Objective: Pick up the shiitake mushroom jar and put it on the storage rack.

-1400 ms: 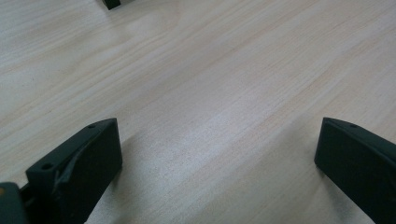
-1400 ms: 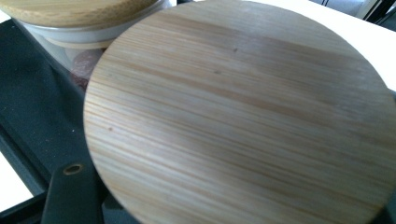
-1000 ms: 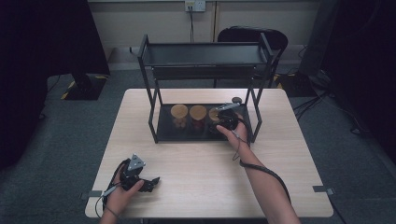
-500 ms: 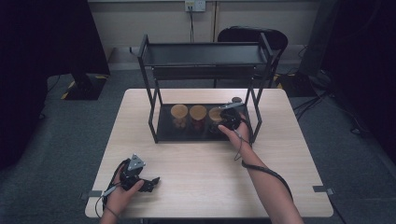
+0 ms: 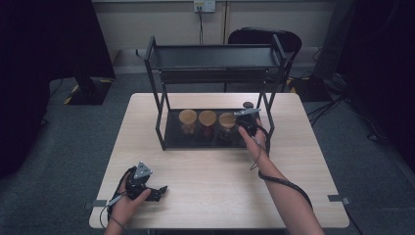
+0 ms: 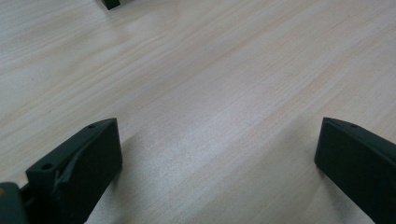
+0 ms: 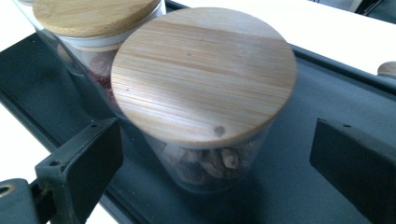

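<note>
Three glass jars with wooden lids stand in a row on the bottom shelf of a black metal rack [image 5: 210, 56]. My right gripper [image 5: 243, 125] is at the rightmost jar [image 5: 227, 120]. In the right gripper view that jar [image 7: 205, 74] stands between the jaws of my right gripper [image 7: 215, 135], which have just been opening; the pads stand clear of the glass. It holds brownish pieces. A second jar [image 7: 93, 16] stands just behind it. My left gripper [image 5: 157, 191] rests low on the table's front left, open, with bare wood between its jaws [image 6: 217, 135].
The rack's right front post [image 5: 268, 127] rises just beside my right hand. The upper shelf overhangs the jars. A rack foot [image 6: 109, 3] shows far off in the left gripper view. The pale wooden table [image 5: 210, 186] stretches between the two hands. A black chair [image 5: 264, 36] stands behind the table.
My right hand has shifted very slightly to the right beside the rightmost jar. The left hand and the jars have stayed put.
</note>
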Demonstrator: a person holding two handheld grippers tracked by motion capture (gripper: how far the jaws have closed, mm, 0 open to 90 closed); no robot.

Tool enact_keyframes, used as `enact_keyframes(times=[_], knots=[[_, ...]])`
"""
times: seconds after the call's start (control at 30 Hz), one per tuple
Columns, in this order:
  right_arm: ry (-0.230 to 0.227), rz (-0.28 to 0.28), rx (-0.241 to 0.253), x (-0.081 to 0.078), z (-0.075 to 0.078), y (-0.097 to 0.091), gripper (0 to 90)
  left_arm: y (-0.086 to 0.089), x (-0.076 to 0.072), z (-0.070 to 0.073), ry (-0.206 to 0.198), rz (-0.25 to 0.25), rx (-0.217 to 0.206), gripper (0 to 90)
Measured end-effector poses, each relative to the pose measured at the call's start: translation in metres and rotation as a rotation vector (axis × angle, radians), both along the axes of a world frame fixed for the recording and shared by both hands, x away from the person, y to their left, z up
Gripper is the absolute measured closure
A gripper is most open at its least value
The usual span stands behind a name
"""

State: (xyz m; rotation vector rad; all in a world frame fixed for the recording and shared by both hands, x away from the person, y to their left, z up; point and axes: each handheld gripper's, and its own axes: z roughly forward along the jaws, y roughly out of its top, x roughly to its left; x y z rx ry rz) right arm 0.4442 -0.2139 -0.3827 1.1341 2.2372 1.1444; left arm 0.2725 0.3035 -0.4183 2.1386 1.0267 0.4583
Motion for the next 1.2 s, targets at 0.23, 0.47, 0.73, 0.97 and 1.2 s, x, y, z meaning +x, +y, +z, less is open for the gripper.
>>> enact_keyframes(times=[0.23,0.47,0.73,0.97,1.2], knots=[[-0.01,-0.002,0.008,-0.011,0.002,-0.004,2.1,0.0,0.0,0.0,0.0,0.0,0.0,0.4],[-0.01,0.011,-0.003,-0.02,0.002,-0.002,2.2,0.0,0.0,0.0,0.0,0.0,0.0,0.4],[-0.016,0.025,-0.001,-0.028,0.004,-0.001,2.1,0.0,0.0,0.0,0.0,0.0,0.0,0.4],[-0.022,0.046,0.002,-0.035,0.005,-0.001,2.2,0.0,0.0,0.0,-0.001,-0.002,0.002,0.4],[-0.023,0.06,0.008,-0.041,0.007,-0.002,2.4,0.0,0.0,0.0,0.0,-0.002,0.0,0.4]])
